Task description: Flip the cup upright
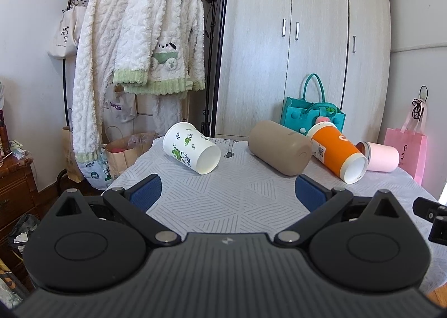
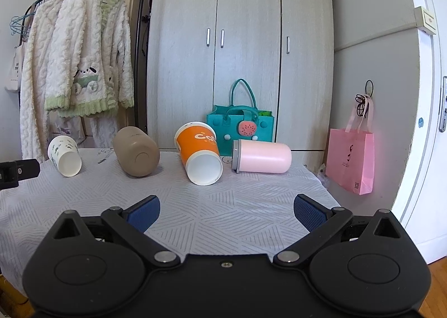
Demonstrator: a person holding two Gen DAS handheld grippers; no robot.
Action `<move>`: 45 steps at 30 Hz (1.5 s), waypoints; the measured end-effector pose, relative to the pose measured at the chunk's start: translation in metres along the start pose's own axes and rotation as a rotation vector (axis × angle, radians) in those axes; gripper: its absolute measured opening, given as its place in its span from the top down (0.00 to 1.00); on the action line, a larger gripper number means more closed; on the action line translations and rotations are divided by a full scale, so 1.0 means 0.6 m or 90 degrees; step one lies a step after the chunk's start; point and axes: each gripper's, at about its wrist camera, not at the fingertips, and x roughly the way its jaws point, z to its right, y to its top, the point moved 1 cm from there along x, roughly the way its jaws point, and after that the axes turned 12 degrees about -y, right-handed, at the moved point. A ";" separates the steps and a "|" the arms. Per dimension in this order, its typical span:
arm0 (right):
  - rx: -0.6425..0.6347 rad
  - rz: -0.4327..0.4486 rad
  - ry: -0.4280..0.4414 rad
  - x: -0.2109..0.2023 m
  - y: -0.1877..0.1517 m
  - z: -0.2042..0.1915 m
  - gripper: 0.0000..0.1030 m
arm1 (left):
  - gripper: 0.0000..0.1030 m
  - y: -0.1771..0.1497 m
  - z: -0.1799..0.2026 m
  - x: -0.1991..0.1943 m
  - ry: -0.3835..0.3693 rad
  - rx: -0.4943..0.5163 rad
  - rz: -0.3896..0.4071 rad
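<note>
Several cups lie on their sides on the grey patterned tablecloth (image 1: pixel 232 206). A white paper cup with green leaf print (image 1: pixel 191 147) lies at the left, its mouth toward me. A beige cup (image 1: pixel 279 147) lies beside it, base toward me. An orange paper cup (image 1: pixel 336 154) and a pink cup (image 1: pixel 381 157) lie to the right. My left gripper (image 1: pixel 227 192) is open and empty, short of the white and beige cups. My right gripper (image 2: pixel 226 210) is open and empty, short of the orange cup (image 2: pixel 199 153). The white cup (image 2: pixel 64 156), beige cup (image 2: pixel 137 152) and pink cup (image 2: pixel 262 157) also show there.
A teal felt bag (image 2: pixel 241 125) stands at the table's back edge by the wardrobe (image 2: pixel 240 47). A pink paper bag (image 2: pixel 350 160) hangs at the right. A clothes rack with fleece clothes (image 1: pixel 134 47) and paper bags (image 1: pixel 125 153) stand left of the table.
</note>
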 end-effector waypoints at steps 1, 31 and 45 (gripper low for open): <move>0.000 -0.001 0.001 0.000 0.000 0.000 0.00 | 0.00 0.000 0.000 0.000 0.000 0.000 -0.001; 0.003 -0.125 0.307 0.027 0.105 0.083 0.00 | 0.00 0.068 -0.001 0.000 0.023 0.056 -0.119; -0.158 -0.191 0.399 0.090 0.201 -0.029 0.00 | 0.00 0.159 -0.018 0.062 -0.039 0.057 -0.122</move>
